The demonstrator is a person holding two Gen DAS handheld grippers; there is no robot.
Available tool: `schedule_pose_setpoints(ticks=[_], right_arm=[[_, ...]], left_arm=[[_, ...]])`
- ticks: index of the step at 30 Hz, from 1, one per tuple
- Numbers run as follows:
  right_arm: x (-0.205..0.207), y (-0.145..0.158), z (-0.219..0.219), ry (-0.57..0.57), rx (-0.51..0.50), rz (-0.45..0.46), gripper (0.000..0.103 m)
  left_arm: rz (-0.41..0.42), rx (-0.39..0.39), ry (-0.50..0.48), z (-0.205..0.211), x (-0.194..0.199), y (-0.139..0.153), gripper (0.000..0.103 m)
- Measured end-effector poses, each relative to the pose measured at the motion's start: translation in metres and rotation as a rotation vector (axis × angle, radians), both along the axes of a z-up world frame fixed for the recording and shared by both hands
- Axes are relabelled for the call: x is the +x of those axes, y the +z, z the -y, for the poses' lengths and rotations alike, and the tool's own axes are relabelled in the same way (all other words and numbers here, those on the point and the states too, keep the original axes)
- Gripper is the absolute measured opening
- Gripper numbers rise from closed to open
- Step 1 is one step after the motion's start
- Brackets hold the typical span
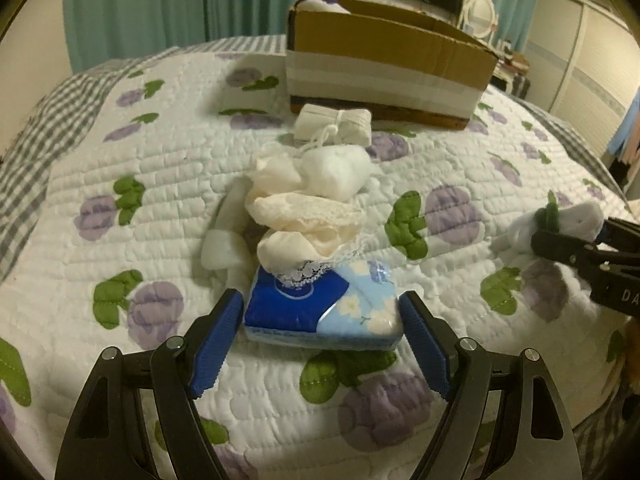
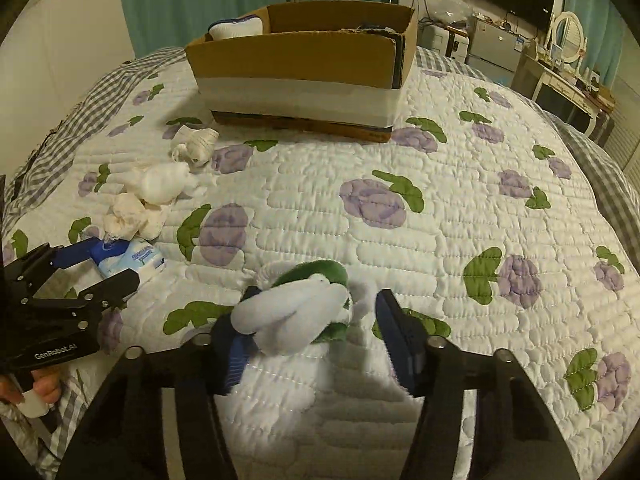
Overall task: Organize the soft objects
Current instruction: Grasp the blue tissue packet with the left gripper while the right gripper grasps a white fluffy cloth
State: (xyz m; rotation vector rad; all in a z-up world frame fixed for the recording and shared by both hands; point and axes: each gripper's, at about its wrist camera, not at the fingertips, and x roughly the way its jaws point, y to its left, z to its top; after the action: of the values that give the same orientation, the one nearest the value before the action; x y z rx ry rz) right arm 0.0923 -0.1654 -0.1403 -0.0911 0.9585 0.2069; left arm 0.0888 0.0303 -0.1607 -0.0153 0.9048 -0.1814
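we note a quilted bedspread (image 1: 120, 264) printed with purple flowers and green leaves, and on it a run of soft items. at far left, seen from the right wrist, a hand (image 2: 42, 392) grips the handle of the left gripper (image 1: 322, 312). its blue pads (image 1: 218, 344) stand released on either side of a blue tissue pack (image 1: 320, 312), with a sliver of gap visible at each side. just beyond the pack we record a crumpled cream lace cloth (image 1: 304, 216) overlapping its far edge, then a white wad (image 1: 340, 172), then a tied white roll (image 1: 334, 120) near the cardboard box (image 1: 384, 64), which holds a white item in its far left corner. further right, the right gripper (image 2: 316, 320) straddles a white and green plush toy (image 2: 296, 316) lying on the quilt; the left pad touches it, the right pad stands clear, so it is not clenched.
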Motion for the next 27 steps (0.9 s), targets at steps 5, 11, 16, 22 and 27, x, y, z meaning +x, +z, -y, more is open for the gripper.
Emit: schedule_pose_setpoints(ticks=[5, 11, 16, 22, 27], right_arm=[[-0.002, 0.000, -0.004, 0.019, -0.008, 0.005, 0.040], [-0.003, 0.000, -0.006, 0.026, -0.019, 0.011, 0.037], [-0.004, 0.003, -0.005, 0.025, -0.017, 0.026, 0.034], [-0.011, 0.021, -0.004, 0.029, 0.007, 0.090, 0.033], [-0.017, 0.039, -0.007, 0.046, 0.028, 0.141, 0.032]], left_arm=[[-0.022, 0.001, -0.025, 0.003, 0.008, -0.012, 0.081], [0.003, 0.010, -0.028, 0.006, 0.010, -0.016, 0.077], [0.029, 0.042, -0.034, 0.010, 0.004, -0.013, 0.073], [0.093, 0.075, -0.041, 0.015, -0.011, 0.006, 0.072], [0.169, 0.048, -0.051, 0.018, -0.021, 0.033, 0.072]])
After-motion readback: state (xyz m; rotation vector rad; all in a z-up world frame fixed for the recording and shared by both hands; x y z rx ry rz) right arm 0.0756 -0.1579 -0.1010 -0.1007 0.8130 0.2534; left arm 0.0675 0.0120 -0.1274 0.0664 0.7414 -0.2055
